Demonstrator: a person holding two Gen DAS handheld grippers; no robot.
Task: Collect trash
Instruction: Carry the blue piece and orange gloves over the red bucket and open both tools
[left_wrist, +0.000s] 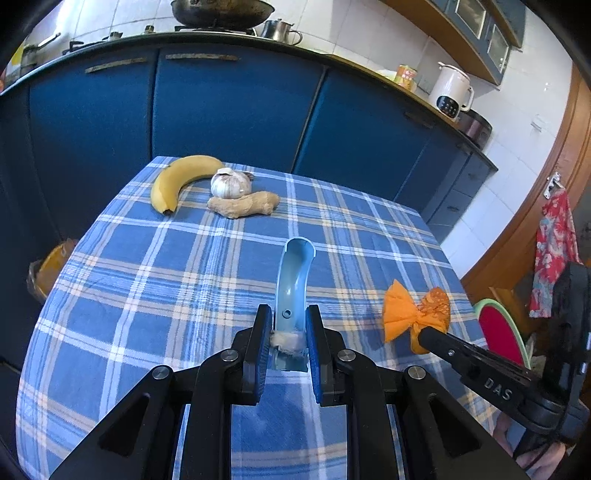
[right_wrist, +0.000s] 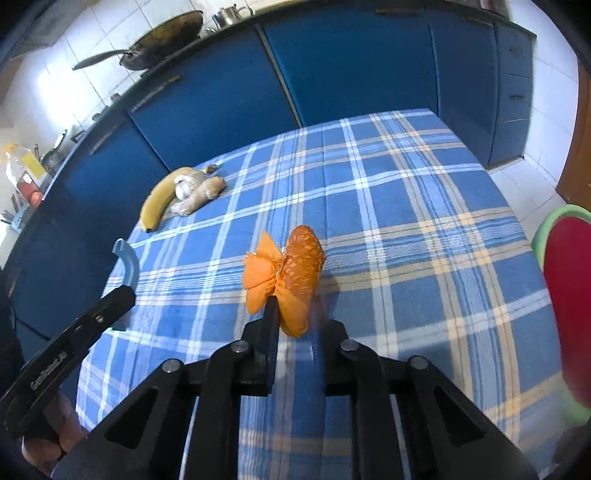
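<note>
Both wrist views low over plaid table (left_wrist: 147, 266), facing blue cabinets (left_wrist: 229, 110), sharing banana (left_wrist: 177, 181).

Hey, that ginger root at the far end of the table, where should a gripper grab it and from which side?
Grip the ginger across its narrow middle, coming from above. It lies flat and long, with the garlic touching its far side, leaving no room there.

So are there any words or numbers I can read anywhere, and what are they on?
"DAS": on the black arm of the right claw, seen in the left wrist view.
Print on the side of the left claw in the right wrist view: too blurred to read.
Panel on the white kettle: symbols too small to read.
Orange packet on the counter: label blurred.
</note>
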